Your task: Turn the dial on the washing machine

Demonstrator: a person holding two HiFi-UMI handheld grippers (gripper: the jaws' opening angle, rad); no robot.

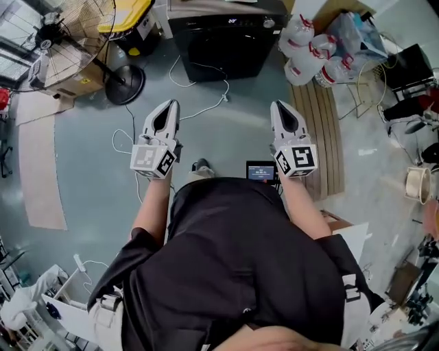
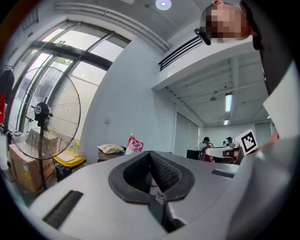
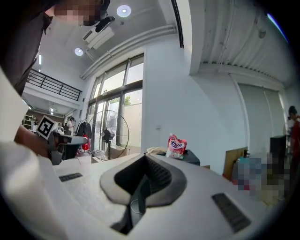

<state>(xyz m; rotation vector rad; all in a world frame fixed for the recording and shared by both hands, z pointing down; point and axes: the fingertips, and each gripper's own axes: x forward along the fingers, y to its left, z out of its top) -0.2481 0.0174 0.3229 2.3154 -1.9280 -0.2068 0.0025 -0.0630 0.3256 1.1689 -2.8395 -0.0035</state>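
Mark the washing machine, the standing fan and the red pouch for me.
washing machine (image 1: 226,42), head view, its dark front.
standing fan (image 1: 125,83), head view, its round base.
red pouch (image 3: 176,146), right gripper view, its printed face.

We log bright daylight from windows, ceiling lamps glaring; edges fisheye-bent and dark-vignetted; nearest foreground soft.

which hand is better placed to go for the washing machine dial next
Right, probably: the right tool lines up with what looks like the dial at the right end of the washing machine; the left tool sits further left.
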